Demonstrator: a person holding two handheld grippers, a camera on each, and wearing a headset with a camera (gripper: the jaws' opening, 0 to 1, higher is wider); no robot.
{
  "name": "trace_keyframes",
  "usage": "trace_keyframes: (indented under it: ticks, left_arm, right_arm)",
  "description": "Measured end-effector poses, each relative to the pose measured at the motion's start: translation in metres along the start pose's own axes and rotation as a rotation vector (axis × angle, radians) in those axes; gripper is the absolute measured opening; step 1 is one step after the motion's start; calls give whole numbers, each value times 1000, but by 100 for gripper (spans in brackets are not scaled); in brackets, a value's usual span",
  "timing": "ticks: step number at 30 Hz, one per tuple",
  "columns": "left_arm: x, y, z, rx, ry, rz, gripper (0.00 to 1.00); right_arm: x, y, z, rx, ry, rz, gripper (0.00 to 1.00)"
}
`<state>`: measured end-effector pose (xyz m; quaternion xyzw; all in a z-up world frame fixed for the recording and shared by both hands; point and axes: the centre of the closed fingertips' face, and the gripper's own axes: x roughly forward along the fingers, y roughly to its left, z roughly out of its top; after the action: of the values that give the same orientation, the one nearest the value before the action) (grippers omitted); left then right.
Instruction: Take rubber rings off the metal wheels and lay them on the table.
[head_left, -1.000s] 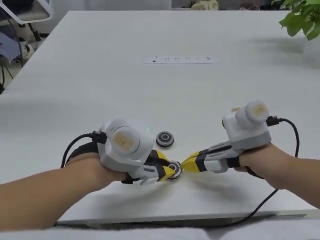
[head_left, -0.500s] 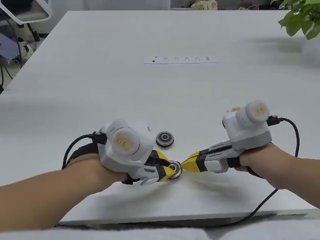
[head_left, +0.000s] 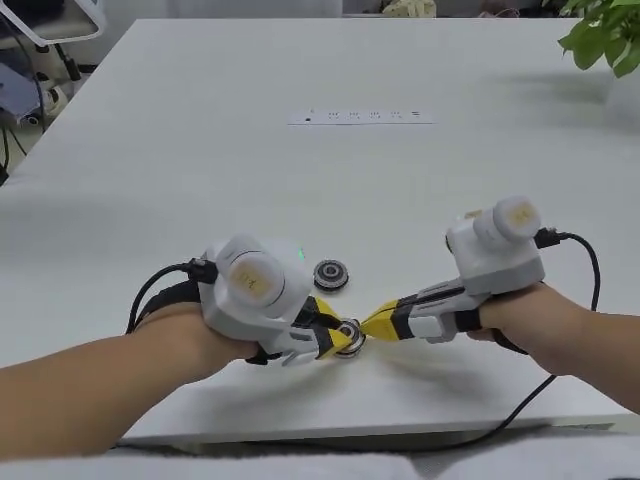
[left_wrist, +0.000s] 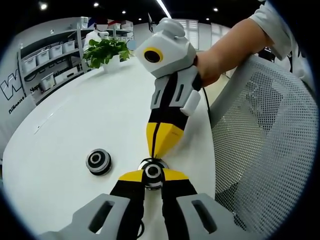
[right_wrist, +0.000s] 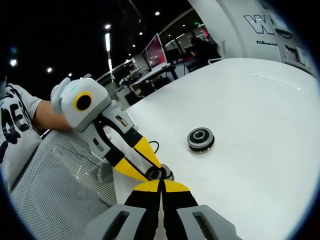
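Two tools, two wheels, one white tabletop (head_left: 300, 170).

1. Tabletop: broad and pale, with a power strip (head_left: 362, 118) lying far back.
2. Left tool (head_left: 343, 340): low over the near edge, pointing right. Its yellow-tipped jaws are clenched on the held wheel (left_wrist: 152, 171), one tip on each side.
3. Right tool (head_left: 368, 325): pointing left, nose to nose with the left tool. Its jaws are pressed together, their tip against the held wheel's rim. Whether any rubber is pinched there cannot be told.
4. Held wheel: near the front edge, roughly flat with its hub face up. It is round, with no long side.
5. Loose wheel (head_left: 330, 274): just behind the tools and apart from them. It lies flat on the tabletop, axle hole upward, with its dark rubber ring (right_wrist: 200, 146) in place.
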<state>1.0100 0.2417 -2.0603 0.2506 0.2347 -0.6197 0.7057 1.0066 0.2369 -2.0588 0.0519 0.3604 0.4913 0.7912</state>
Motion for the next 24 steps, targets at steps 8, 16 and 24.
trace_keyframes:
  ticks: [8,16,24]
  left_arm:
    - [0,0,0,1,3,1,7]
    - [0,-1,0,3,5,1,7]
    - [0,-1,1,5,6,1,7]
  right_arm:
    - [1,2,1,-6,-1,8,0]
    - [1,3,1,-13,-2,14,0]
    - [2,4,2,-14,-7,22,0]
